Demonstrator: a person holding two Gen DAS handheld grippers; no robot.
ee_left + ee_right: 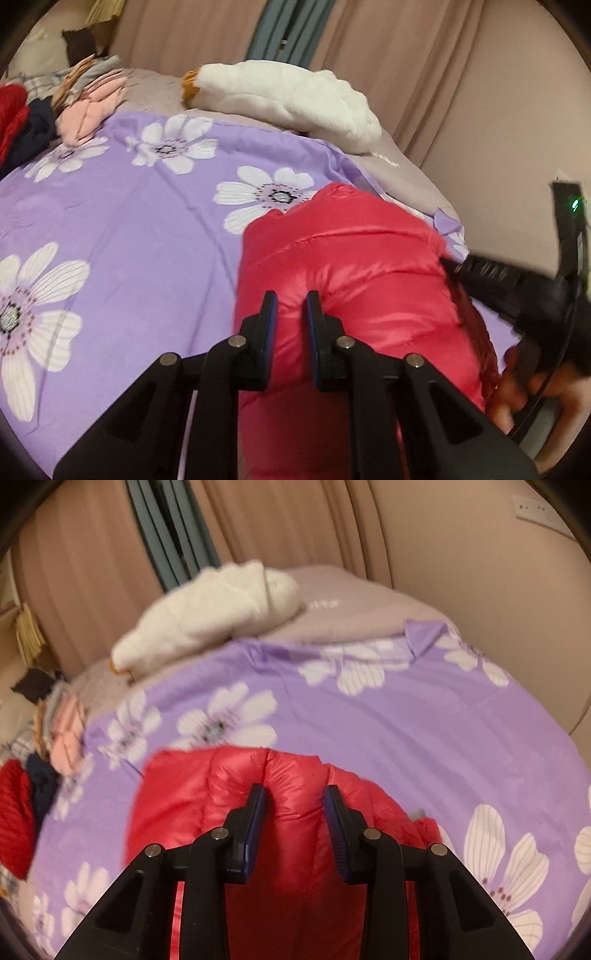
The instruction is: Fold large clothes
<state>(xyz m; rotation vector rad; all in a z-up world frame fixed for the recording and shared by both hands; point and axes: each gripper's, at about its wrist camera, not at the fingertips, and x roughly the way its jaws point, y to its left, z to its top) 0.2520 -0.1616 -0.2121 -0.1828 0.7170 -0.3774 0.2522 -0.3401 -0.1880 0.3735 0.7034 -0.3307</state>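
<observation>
A shiny red puffer jacket [343, 266] lies on the purple flowered bedspread [129, 229]. My left gripper [290, 299] is over it with its jaws narrowly apart, and a ridge of red fabric sits between them. My right gripper [293, 792] has its jaws wider apart around a puffed fold of the same jacket [229, 786]. The right gripper [448, 264] also shows in the left wrist view, with its fingertips at the jacket's right edge and the person's hand [524, 380] behind it.
A white plush goose [291, 99] lies along the far side of the bed. A pile of red, navy and pink clothes [44, 118] sits at the far left. Beige curtains [388, 55] and a wall stand behind the bed.
</observation>
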